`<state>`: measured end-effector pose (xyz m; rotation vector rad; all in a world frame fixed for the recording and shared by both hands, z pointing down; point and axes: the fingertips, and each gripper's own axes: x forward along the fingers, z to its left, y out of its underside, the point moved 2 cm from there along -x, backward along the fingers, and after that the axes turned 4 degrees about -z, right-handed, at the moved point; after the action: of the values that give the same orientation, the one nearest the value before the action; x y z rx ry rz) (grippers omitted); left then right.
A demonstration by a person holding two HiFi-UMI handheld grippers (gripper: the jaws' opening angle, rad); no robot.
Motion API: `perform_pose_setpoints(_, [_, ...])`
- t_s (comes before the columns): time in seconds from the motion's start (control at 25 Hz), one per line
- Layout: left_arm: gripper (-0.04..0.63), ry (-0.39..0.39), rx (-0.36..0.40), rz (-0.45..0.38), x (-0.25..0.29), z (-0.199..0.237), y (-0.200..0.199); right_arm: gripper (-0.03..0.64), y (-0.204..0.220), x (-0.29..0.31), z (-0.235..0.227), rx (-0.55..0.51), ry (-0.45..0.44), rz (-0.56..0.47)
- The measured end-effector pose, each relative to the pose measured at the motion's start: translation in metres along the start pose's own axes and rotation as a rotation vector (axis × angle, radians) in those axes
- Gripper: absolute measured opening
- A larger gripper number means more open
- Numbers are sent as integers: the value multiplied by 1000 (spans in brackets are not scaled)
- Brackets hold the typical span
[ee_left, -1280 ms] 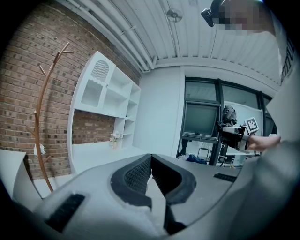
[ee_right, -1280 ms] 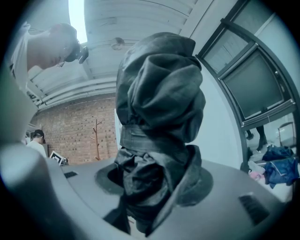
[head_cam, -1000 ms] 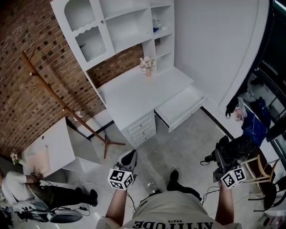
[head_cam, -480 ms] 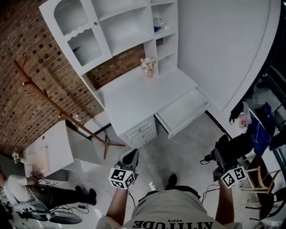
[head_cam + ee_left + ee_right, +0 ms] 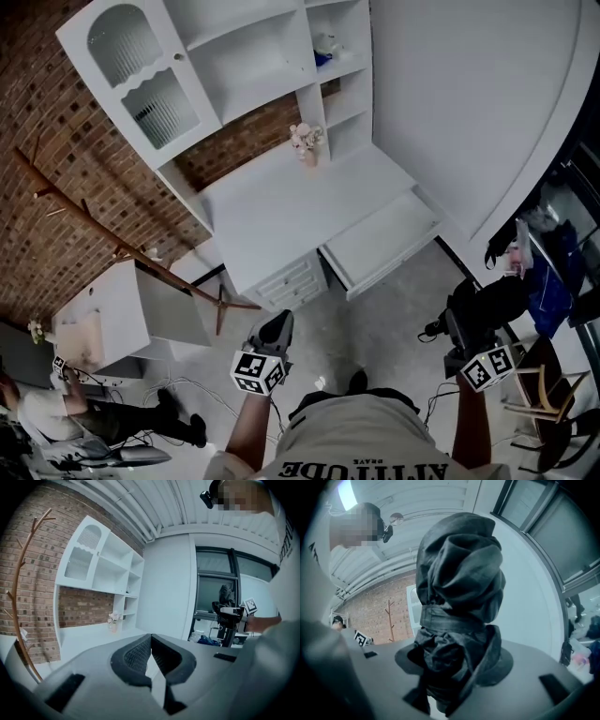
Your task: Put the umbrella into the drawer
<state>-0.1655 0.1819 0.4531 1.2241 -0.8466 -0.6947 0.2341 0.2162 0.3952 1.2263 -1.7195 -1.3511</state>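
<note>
The folded black umbrella (image 5: 459, 592) stands between the jaws of my right gripper (image 5: 454, 667), which is shut on it; in the head view the umbrella (image 5: 486, 305) shows as a dark bundle at the lower right. My left gripper (image 5: 150, 644) is shut with nothing between its pads, and in the head view the left gripper (image 5: 274, 328) hangs over the floor just short of the desk. The white desk (image 5: 272, 202) stands ahead with its wide drawer (image 5: 384, 239) pulled out and bare inside, up and to the left of the umbrella.
A hutch with shelves (image 5: 234, 56) rises behind the desk, and a flower vase (image 5: 305, 142) stands on the desktop. A wooden coat rack (image 5: 122, 248) and a small white cabinet (image 5: 117, 314) stand at the left. A chair (image 5: 544, 394) and bags (image 5: 553, 272) are at the right.
I have walked toward the desk, so the desk and hutch appear larger and nearer. Both grippers came along level, the umbrella still gripped in the right one.
</note>
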Motion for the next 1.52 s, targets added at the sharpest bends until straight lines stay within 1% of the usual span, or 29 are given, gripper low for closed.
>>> perform_pose_setpoints(0.36, [26,31,4,30,45,-12,0,252,0,21,-29,15,-11,10])
perform_pose_setpoints(0.6, [26,49,18,35,64,-9,-9,252,1,33,-35,18,-7,27])
perform_pose_setpoints(0.76, [26,70,23,38,76,1,-12,252,8,45,-32,25,5,40])
perform_pose_setpoints(1.04, [26,128,25,46,108,41,-11,252,20,79,-21,25,55,37])
perform_pose_setpoints(1.24, [26,159,18,43,141,83,-23,252,26,113,-15,53,103,29])
perform_pose_setpoints(1.4, [26,208,25,47,165,109,-32,252,29,136,-8,53,152,29])
perform_pose_setpoints(1.52, [26,240,23,57,183,127,-34,252,35,155,-3,54,165,41])
